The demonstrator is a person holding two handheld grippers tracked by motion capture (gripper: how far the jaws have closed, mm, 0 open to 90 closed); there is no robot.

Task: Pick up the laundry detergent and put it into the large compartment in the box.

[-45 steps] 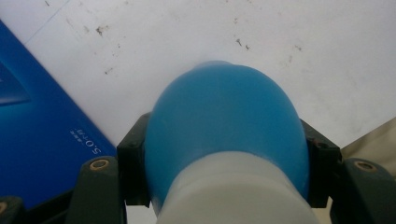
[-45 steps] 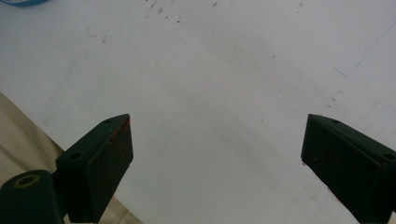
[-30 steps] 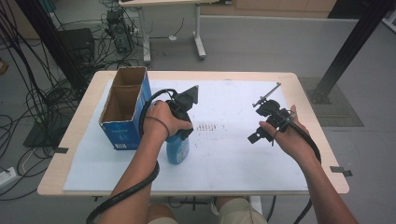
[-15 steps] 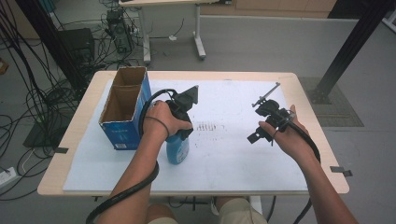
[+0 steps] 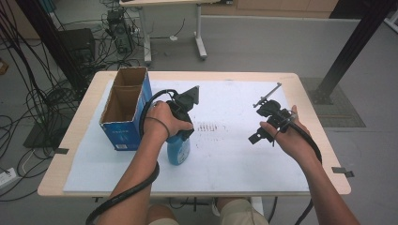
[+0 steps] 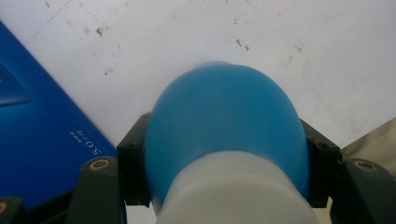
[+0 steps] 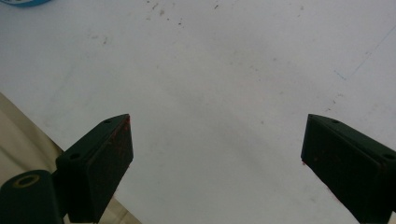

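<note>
Gripping: left gripper clamped on blue bottle; bottle just beside blue box
Idling: right gripper jaws wide apart, nothing between; above white sheet

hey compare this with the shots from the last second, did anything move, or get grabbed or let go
Nothing visibly changed. The left gripper stays clamped on the blue bottle beside the open blue box, and the right gripper still hangs open over the white sheet with nothing between its jaws.
</note>
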